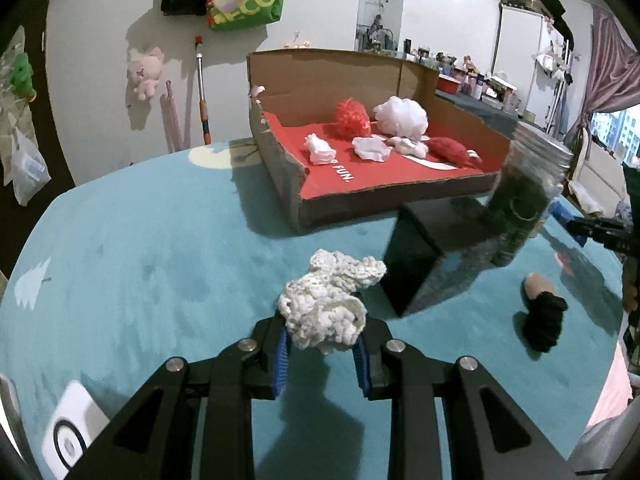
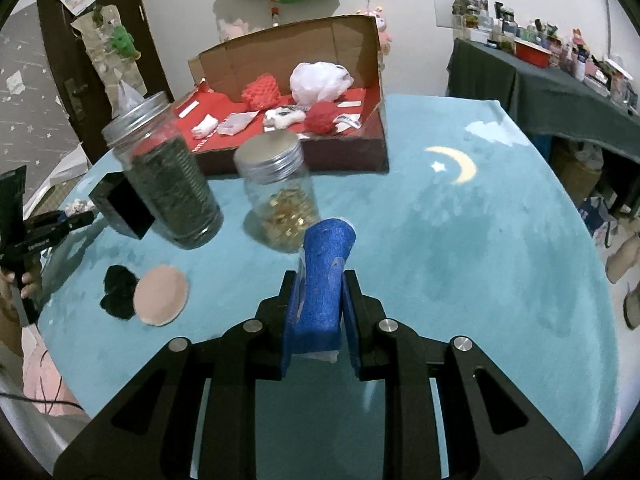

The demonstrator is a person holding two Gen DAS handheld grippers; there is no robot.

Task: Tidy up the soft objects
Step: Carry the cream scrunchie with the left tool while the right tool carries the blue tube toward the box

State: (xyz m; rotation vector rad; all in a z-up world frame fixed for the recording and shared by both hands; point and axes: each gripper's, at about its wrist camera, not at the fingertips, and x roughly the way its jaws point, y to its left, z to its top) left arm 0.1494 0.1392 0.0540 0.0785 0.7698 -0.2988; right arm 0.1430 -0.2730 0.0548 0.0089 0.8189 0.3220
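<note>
My left gripper (image 1: pixel 322 350) is clamped on a cream knitted piece (image 1: pixel 328 308), held above the blue table cover (image 1: pixel 140 272). My right gripper (image 2: pixel 320 312) is pressed tight on a blue foam roll (image 2: pixel 324 280). The cardboard box (image 1: pixel 304 208) with red and white soft things lies at 12 o'clock from both. A dark jar (image 2: pixel 168 176) stands at 10 o'clock from my right gripper.

You see dim, cool indoor light; soft shadows on the teal tablecloth (image 1: pixel 160 248); both jars blurred; fisheye bending, dark corners.
</note>
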